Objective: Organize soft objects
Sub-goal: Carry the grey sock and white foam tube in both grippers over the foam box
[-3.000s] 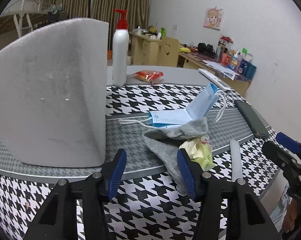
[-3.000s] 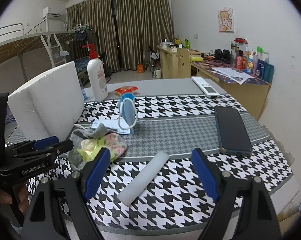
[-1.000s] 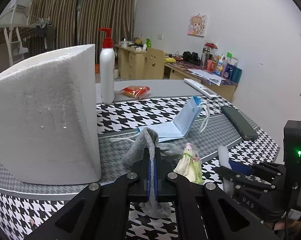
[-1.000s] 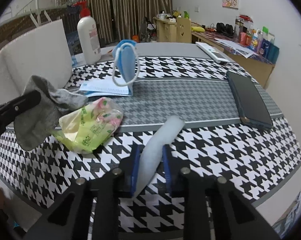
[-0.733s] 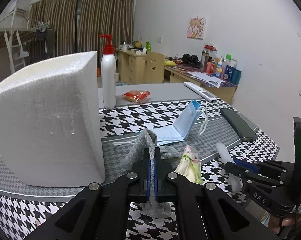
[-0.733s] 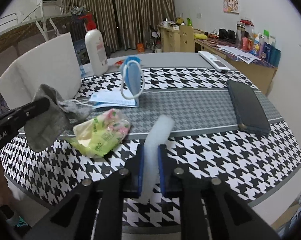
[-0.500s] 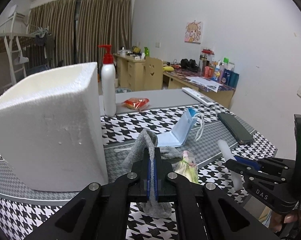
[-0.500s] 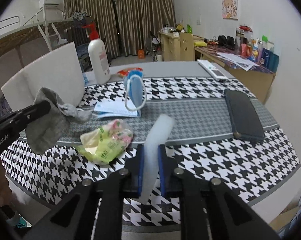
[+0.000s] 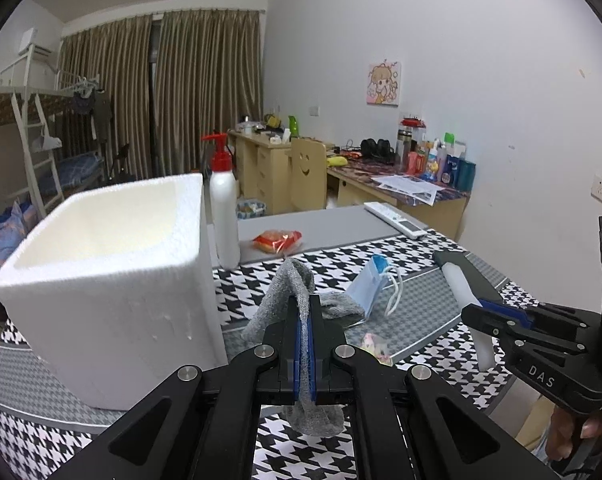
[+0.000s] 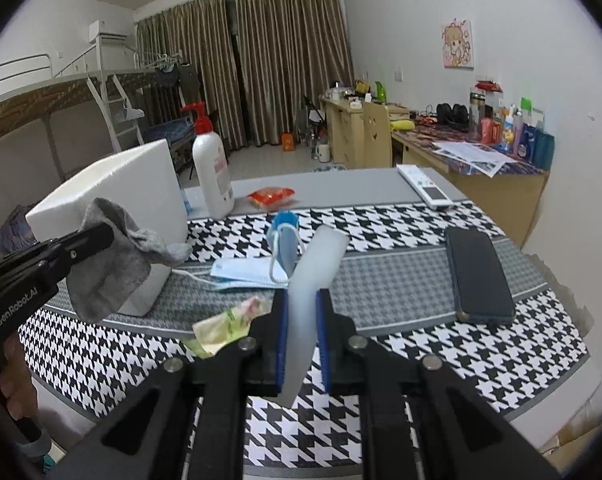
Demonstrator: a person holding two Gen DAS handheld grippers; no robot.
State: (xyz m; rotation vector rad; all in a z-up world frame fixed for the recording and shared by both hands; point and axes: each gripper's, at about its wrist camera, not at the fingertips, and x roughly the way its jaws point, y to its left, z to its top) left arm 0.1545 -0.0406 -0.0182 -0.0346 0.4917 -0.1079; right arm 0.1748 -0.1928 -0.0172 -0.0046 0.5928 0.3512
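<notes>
Your left tongs (image 9: 305, 334) were clamped on the grey sock (image 9: 291, 292), which hung above the houndstooth worktop (image 9: 413, 248) just beside the open white foam box (image 9: 113, 280). Your right tongs (image 10: 303, 344) gripped the white foam stick (image 10: 313, 280), tilted above the worktop. The face mask (image 10: 253, 270) and crumpled wrapper (image 10: 221, 326) lay below.

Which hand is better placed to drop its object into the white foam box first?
Left, probably. The left gripper holds the grey sock right beside the foam box; the right gripper, holding the foam stick, is farther away.
</notes>
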